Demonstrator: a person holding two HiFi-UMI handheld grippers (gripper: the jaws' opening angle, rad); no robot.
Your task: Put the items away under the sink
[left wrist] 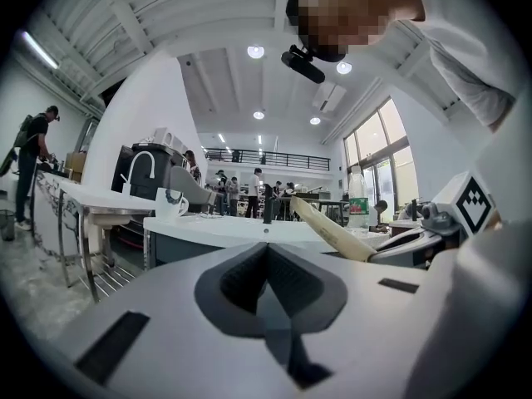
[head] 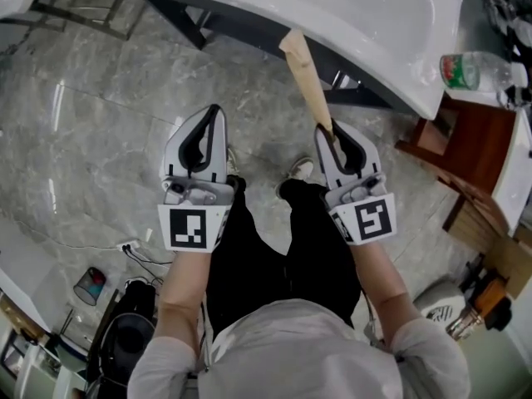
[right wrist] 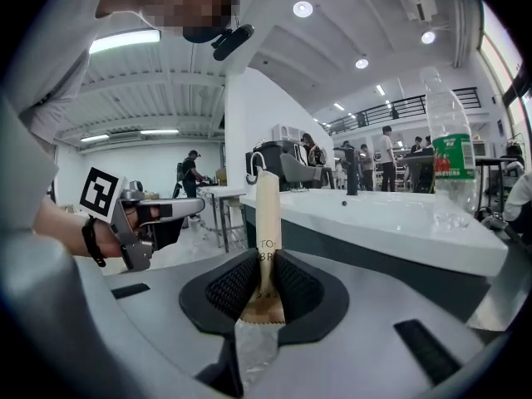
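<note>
My right gripper [head: 330,129] is shut on a long tan paper-wrapped stick [head: 305,77] that points up toward the white sink [head: 391,32]; the right gripper view shows the stick [right wrist: 267,219] clamped upright between the black pads. My left gripper [head: 214,113] hangs beside it over the floor, shut with nothing in it; its pads [left wrist: 249,277] meet in the left gripper view, where the stick [left wrist: 331,231] and the right gripper [left wrist: 432,235] show at the right. The space under the sink [head: 249,27] is dark.
A plastic water bottle with a green label [head: 474,71] lies on a brown wooden cabinet [head: 470,144] right of the sink. Grey marble floor [head: 91,123] spreads to the left. A cup [head: 90,286] and cables [head: 137,252] sit at lower left. People stand far off.
</note>
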